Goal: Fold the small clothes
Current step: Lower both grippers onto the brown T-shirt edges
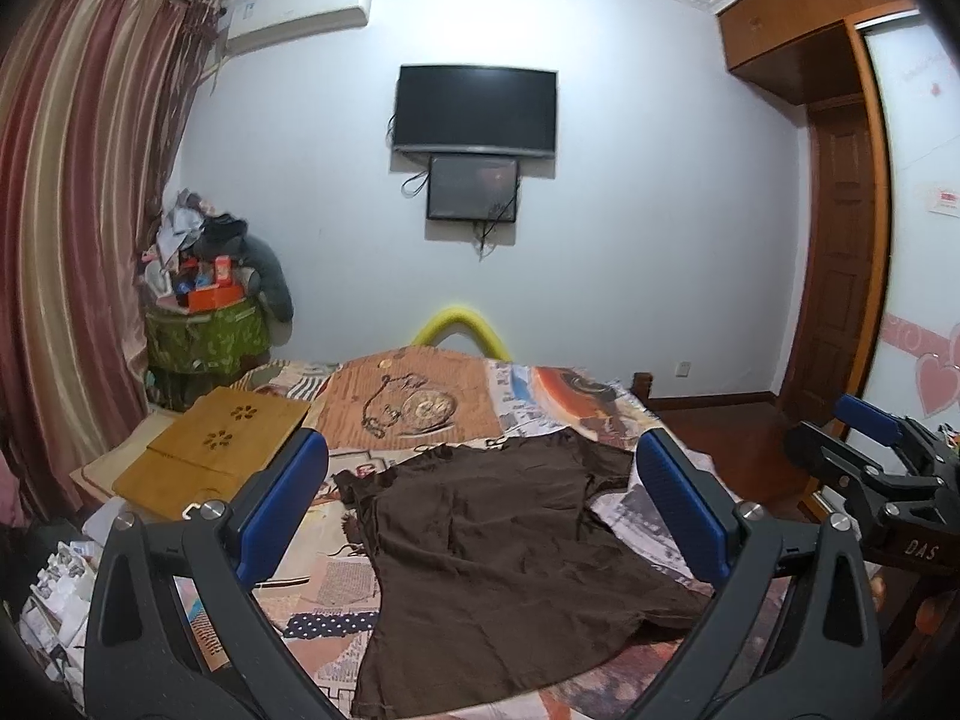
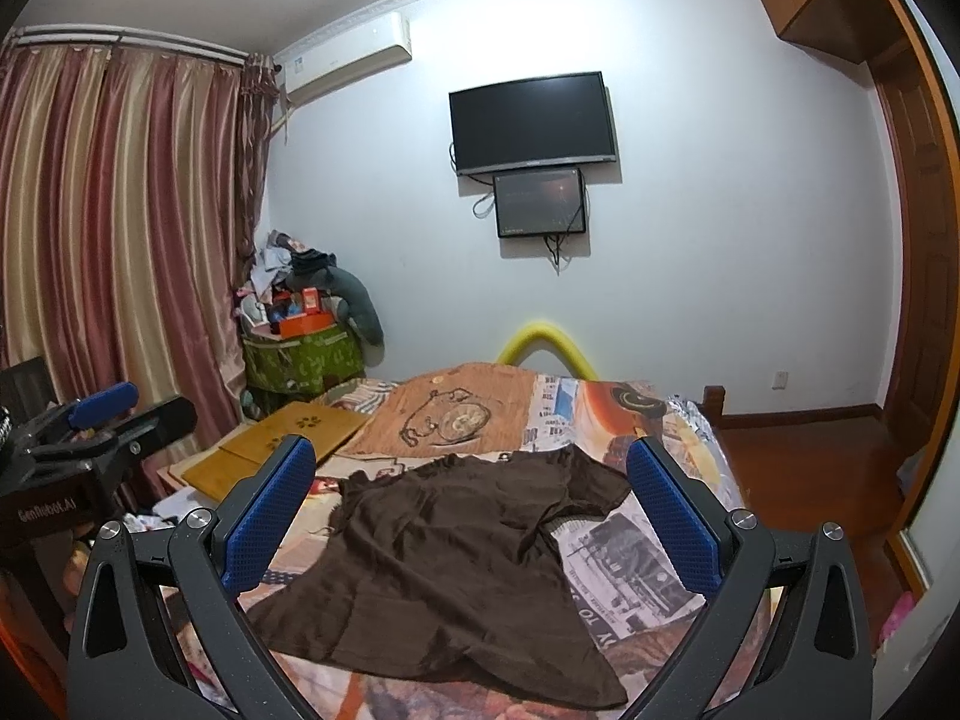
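A small dark brown shirt (image 1: 498, 546) lies spread flat on the patterned bedspread (image 1: 414, 402). It also shows in the right wrist view (image 2: 456, 564). My left gripper (image 1: 480, 498) is open and empty, held above the shirt with its blue pads wide apart. My right gripper (image 2: 474, 504) is open and empty too, held above the shirt. The right gripper shows at the right edge of the left wrist view (image 1: 888, 468). The left gripper shows at the left edge of the right wrist view (image 2: 84, 438).
A wooden lap board (image 1: 210, 450) lies at the bed's left side. A green bin piled with clutter (image 1: 204, 330) stands in the corner by the curtains (image 1: 72, 228). A yellow foam tube (image 1: 462, 330) arches behind the bed. A wooden floor (image 2: 810, 480) lies to the right.
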Demonstrator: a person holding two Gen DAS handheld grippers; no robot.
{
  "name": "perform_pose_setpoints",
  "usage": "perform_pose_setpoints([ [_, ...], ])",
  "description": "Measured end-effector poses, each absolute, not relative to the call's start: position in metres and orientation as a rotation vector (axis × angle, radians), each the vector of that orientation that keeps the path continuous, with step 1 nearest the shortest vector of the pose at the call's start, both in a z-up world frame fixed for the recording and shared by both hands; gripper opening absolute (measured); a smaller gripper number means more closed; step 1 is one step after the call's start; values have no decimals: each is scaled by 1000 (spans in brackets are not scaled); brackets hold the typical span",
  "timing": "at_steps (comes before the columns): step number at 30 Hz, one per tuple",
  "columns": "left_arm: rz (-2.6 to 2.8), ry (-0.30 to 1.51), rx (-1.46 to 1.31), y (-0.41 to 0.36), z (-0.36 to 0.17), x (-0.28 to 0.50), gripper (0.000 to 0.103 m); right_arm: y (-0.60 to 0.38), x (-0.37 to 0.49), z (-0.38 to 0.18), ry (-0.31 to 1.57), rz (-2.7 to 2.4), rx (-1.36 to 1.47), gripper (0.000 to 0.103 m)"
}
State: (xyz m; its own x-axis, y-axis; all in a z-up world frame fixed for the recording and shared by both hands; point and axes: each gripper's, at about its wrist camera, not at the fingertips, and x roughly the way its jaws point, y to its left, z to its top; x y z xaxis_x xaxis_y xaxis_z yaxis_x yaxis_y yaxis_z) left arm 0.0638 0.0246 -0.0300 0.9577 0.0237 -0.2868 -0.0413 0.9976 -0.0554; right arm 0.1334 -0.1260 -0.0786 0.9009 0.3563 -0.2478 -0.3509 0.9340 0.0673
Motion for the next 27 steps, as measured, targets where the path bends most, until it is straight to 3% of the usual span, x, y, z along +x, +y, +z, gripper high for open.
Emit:
perform_pose_setpoints([
  [19, 243, 656, -137, 157, -141, 283, 103, -147, 305, -157, 579, 241, -86, 103],
  [21, 239, 708, -182, 174, -158, 304, 96, -155, 323, -167, 625, 241, -58, 103],
  [27, 268, 852, -216, 210, -208, 355, 92, -168, 367, -192, 732, 240, -2, 103],
])
